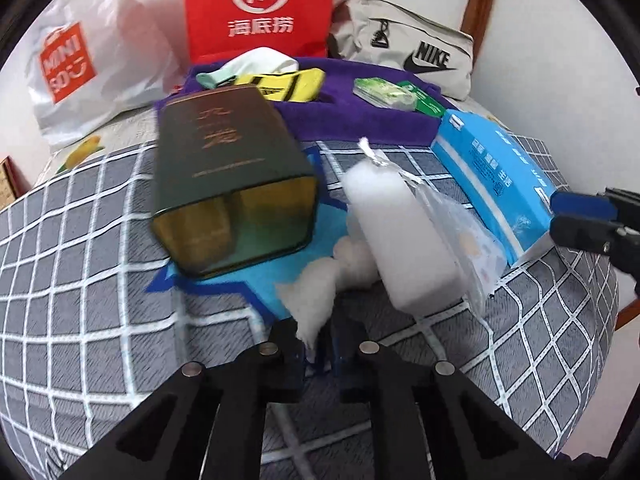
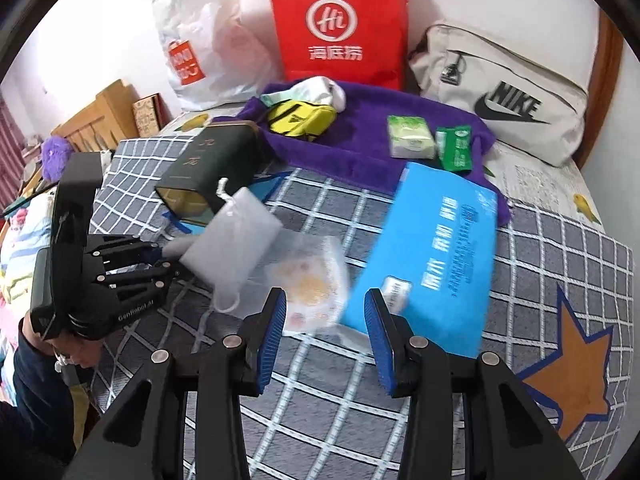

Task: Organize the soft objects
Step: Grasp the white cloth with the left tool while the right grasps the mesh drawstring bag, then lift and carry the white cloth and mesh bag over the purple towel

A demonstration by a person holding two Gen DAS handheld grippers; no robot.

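My left gripper (image 1: 318, 338) is shut on a tuft of white cotton (image 1: 310, 300) just above the checked bedspread. Beside it lies a white sponge block (image 1: 404, 236) in a clear drawstring pouch, seen too in the right wrist view (image 2: 236, 236). A dark green open tin (image 1: 236, 184) lies on its side to the left. A blue tissue pack (image 1: 496, 176) lies to the right. My right gripper (image 2: 326, 332) is open, low over the bed, between a clear packet with orange print (image 2: 316, 280) and the blue tissue pack (image 2: 432, 260).
A purple towel (image 2: 360, 148) at the back holds a yellow pouch (image 2: 300, 120), white cloth (image 2: 316, 90) and green tissue packs (image 2: 412, 138). A red bag (image 2: 340, 24), a white plastic bag (image 2: 200, 40) and a Nike bag (image 2: 504, 92) stand against the wall.
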